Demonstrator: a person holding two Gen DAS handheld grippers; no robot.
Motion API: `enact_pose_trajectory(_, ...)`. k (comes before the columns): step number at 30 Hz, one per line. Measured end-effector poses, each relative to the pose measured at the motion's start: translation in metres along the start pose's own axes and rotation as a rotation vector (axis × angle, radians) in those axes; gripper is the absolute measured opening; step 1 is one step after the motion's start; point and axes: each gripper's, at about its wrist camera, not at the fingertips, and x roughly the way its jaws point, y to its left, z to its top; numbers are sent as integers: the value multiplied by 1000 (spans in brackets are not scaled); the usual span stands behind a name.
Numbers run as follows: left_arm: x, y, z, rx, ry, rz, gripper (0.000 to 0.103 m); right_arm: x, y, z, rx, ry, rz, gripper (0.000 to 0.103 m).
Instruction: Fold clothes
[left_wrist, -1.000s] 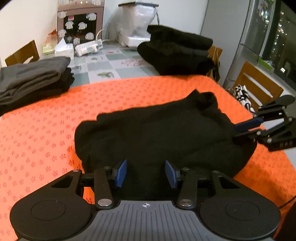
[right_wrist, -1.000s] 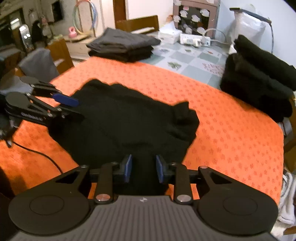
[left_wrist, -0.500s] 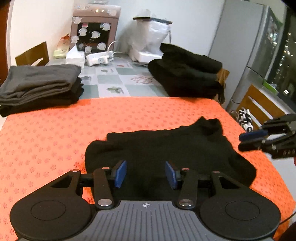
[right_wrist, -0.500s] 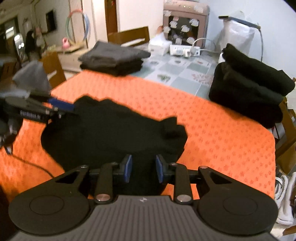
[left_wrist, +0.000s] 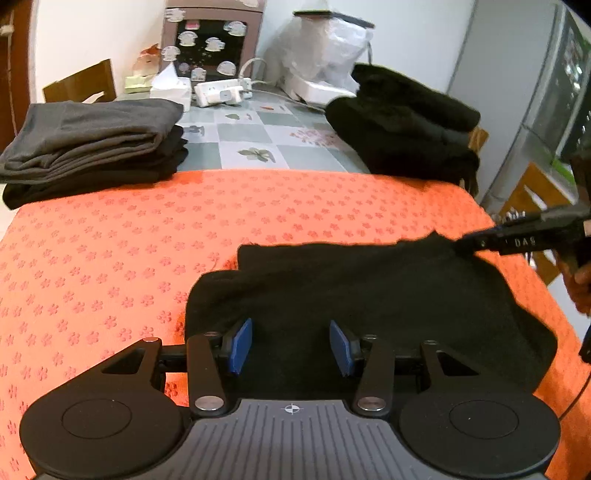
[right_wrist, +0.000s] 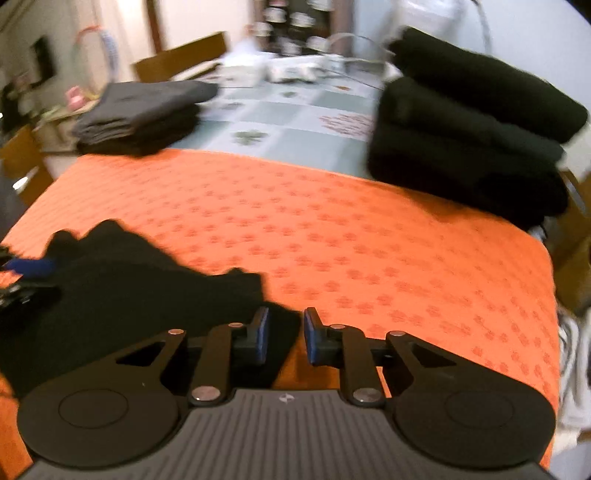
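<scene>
Left view: the left claw (left_wrist: 291, 346) stands apart, empty, over the black garment (left_wrist: 369, 306) on the orange surface (left_wrist: 110, 258). Right view: the right claw (right_wrist: 285, 340), narrowly apart, holds nothing; a shallow pinch could drag layers askew.

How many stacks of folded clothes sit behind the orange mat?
2: a grey stack at the back left, and a black stack at the back right. More may lie out of view.

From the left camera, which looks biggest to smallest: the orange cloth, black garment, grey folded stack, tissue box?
1. orange cloth
2. black garment, though it lies nearest the camera
3. grey folded stack, farther off, so perhaps comparable
4. tissue box, clearly smallest
</scene>
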Motion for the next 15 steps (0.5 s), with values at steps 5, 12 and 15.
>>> enact_pose_trajectory(5,-5,6,8,-33,-35,-2,49,-31,13,-9,-38,-19,83,22)
enact_pose_trajectory(12,18,15,12,-7,22,14,50,-67,34,-27,-78,-35,182,22)
enact_pose_trajectory(15,23,20,13,-23,32,7,50,-63,38,-44,-50,-18,167,22)
